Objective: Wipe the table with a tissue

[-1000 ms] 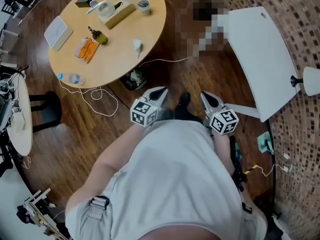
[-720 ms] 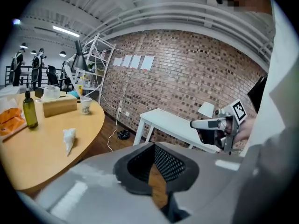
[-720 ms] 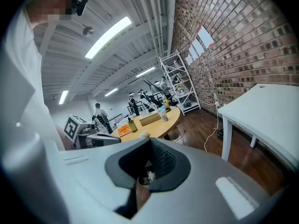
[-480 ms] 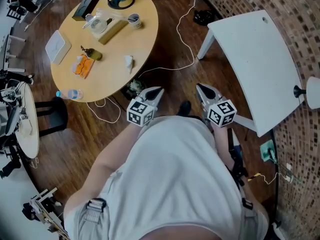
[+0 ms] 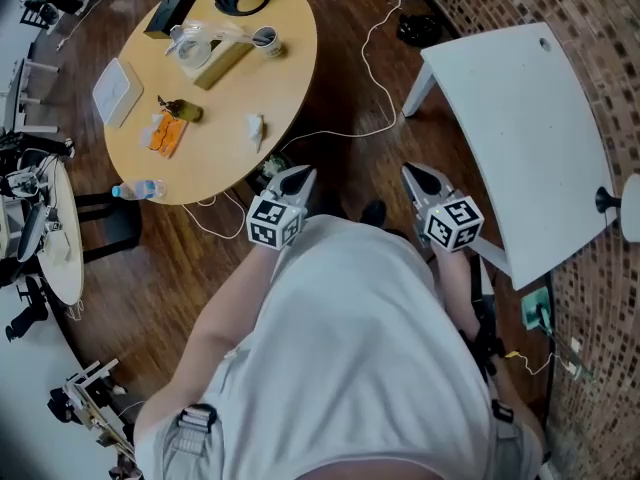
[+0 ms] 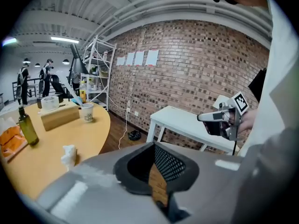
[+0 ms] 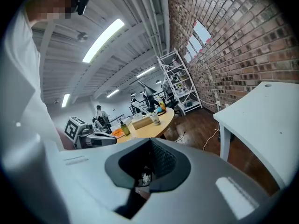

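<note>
A crumpled white tissue (image 5: 256, 126) lies near the right edge of the round wooden table (image 5: 220, 153); the left gripper view shows the tissue (image 6: 68, 155) too. My left gripper (image 5: 293, 179) is held in front of the person's body, above the floor just off the table's near edge and short of the tissue. Its jaws stand together with nothing in them. My right gripper (image 5: 418, 178) hangs level with it to the right, between the person and the white side table (image 5: 520, 118), jaws also together and empty. Each gripper appears in the other's view: the right gripper (image 6: 219, 118) and the left gripper (image 7: 91, 136).
On the round table are a small dark bottle (image 5: 183, 110), an orange packet (image 5: 165, 133), a white box (image 5: 117, 90), a paper cup (image 5: 264, 38), a wooden box (image 5: 225, 58) and a water bottle (image 5: 138, 189). White cables (image 5: 370, 68) trail across the wooden floor. A black stool (image 5: 105, 230) stands left of the table.
The person has stepped closer to the round table. The left gripper has drifted left toward the table's edge and the tissue. Both grippers stay held out, a little wider apart.
</note>
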A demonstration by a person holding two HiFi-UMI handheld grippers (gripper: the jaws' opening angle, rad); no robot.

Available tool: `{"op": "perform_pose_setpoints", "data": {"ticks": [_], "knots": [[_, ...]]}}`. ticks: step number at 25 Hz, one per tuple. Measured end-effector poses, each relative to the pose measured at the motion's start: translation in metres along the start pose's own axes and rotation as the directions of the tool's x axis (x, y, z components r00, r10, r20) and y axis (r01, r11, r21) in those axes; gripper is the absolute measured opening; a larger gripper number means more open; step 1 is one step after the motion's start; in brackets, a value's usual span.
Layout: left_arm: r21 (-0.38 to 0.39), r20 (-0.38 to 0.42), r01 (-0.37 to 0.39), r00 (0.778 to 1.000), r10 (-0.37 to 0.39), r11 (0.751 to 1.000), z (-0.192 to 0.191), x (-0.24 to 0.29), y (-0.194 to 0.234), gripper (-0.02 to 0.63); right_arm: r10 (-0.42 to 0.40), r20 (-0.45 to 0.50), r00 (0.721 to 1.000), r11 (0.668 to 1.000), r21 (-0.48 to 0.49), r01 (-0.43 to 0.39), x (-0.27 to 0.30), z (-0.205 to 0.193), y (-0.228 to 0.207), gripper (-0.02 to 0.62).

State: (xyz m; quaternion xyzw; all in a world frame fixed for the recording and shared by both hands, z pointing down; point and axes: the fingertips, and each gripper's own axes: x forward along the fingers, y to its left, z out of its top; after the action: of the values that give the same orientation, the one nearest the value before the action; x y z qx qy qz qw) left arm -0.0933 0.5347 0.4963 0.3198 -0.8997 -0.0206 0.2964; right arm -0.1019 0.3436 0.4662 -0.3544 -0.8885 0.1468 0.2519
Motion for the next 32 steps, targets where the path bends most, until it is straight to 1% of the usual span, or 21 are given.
{"op": "perform_pose_setpoints", "data": {"ticks": [5, 7, 11, 14, 16, 20, 23, 25, 28, 30, 32], "knots": [[0.044, -0.035, -0.020, 0.999, 0.022, 0.999, -0.002, 0.004, 0.015, 0.005, 0.037, -0.031, 0.999, 0.999, 0.006, -0.036, 0.024, 0.002, 0.000, 0.008], [0.053, -0.057, -0.047, 0.997, 0.050, 0.997, -0.008, 0.007, 0.031, 0.005, 0.037, -0.043, 0.998, 0.999, -0.003, -0.037, 0.033, 0.005, -0.003, 0.008], [0.099, -0.092, -0.138, 0.985, 0.147, 0.986, -0.014, 0.010, 0.079, 0.006, 0.025, -0.056, 0.998, 1.000, -0.008, -0.026, 0.052, 0.015, -0.007, 0.009], [0.101, -0.100, -0.205, 0.972, 0.215, 0.974, -0.011, 0.008, 0.120, 0.011, 0.029, -0.070, 0.997, 0.999, -0.020, -0.030, 0.073, 0.026, -0.004, 0.008], [0.110, -0.110, -0.228, 0.965, 0.240, 0.968, -0.011, 0.009, 0.143, 0.023, 0.022, -0.081, 0.996, 0.999, -0.024, -0.024, 0.088, 0.034, -0.004, 0.008], [0.161, -0.141, -0.251, 0.951, 0.274, 0.954, -0.016, 0.014, 0.178, 0.035, 0.011, -0.077, 0.997, 0.999, -0.035, -0.014, 0.117, 0.050, -0.004, 0.008], [0.197, -0.180, -0.252, 0.940, 0.288, 0.947, -0.030, 0.019, 0.202, 0.063, 0.007, -0.087, 0.996, 0.999, -0.034, -0.010, 0.135, 0.050, -0.001, 0.008], [0.229, -0.230, -0.233, 0.930, 0.285, 0.945, -0.042, 0.028, 0.215, 0.094, -0.011, -0.094, 0.995, 1.000, -0.021, 0.009, 0.139, 0.048, -0.004, 0.009], [0.256, -0.324, -0.215, 0.899, 0.293, 0.942, -0.059, 0.038, 0.238, 0.140, -0.052, -0.100, 0.994, 0.999, 0.008, 0.053, 0.141, 0.046, -0.012, 0.008], [0.263, -0.373, -0.196, 0.882, 0.287, 0.945, -0.069, 0.042, 0.249, 0.143, -0.077, -0.102, 0.992, 0.996, 0.024, 0.080, 0.142, 0.044, -0.015, 0.008], [0.270, -0.402, -0.169, 0.875, 0.270, 0.948, -0.077, 0.044, 0.253, 0.141, -0.100, -0.102, 0.990, 0.994, 0.035, 0.104, 0.144, 0.043, -0.017, 0.009]]}}
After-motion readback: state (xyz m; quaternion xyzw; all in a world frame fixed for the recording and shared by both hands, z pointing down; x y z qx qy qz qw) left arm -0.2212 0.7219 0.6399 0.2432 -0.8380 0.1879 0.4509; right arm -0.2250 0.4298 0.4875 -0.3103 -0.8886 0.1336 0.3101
